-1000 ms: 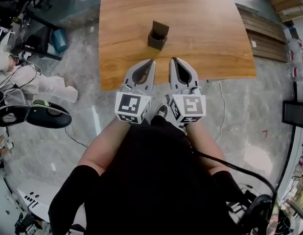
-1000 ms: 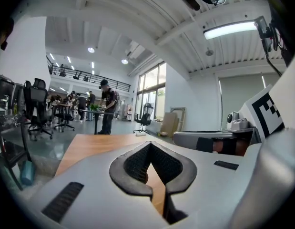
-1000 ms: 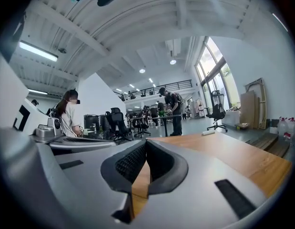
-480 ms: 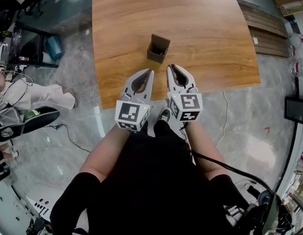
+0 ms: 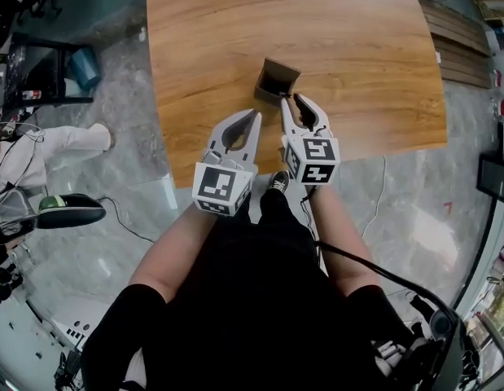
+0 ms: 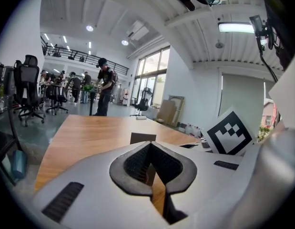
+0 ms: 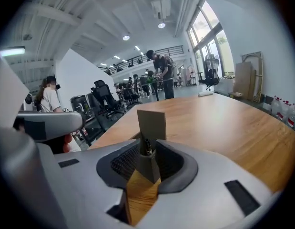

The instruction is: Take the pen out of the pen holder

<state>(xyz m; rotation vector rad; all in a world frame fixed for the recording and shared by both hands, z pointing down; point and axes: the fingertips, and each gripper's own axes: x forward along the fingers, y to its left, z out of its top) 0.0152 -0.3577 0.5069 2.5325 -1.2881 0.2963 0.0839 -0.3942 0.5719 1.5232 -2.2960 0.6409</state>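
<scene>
A dark square pen holder [image 5: 278,80] stands on the wooden table [image 5: 357,39] near its front edge. In the right gripper view the pen holder [image 7: 151,123] has a tall back flap, and a dark pen [image 7: 147,146] pokes up inside it. My right gripper [image 5: 292,98] is at the holder's near side, its jaws a narrow gap apart, with the holder showing between the tips of the right gripper [image 7: 146,144]. My left gripper [image 5: 256,113] hangs shut and empty, a little short of the holder and to its left. Beyond the closed tips of the left gripper [image 6: 150,145], the holder [image 6: 142,138] peeks over them.
The table's front edge [image 5: 235,157] runs under both grippers. Stone floor with cables surrounds it. A black round object [image 5: 68,210] and a person in white [image 5: 40,149] are at the left. Wooden planks [image 5: 463,31] lie at the right. People and office chairs [image 6: 23,87] stand far behind.
Both grippers have moved forward over the table edge. The right one went further and now reaches the pen holder, with its tips slightly parted. The left one stayed shut.
</scene>
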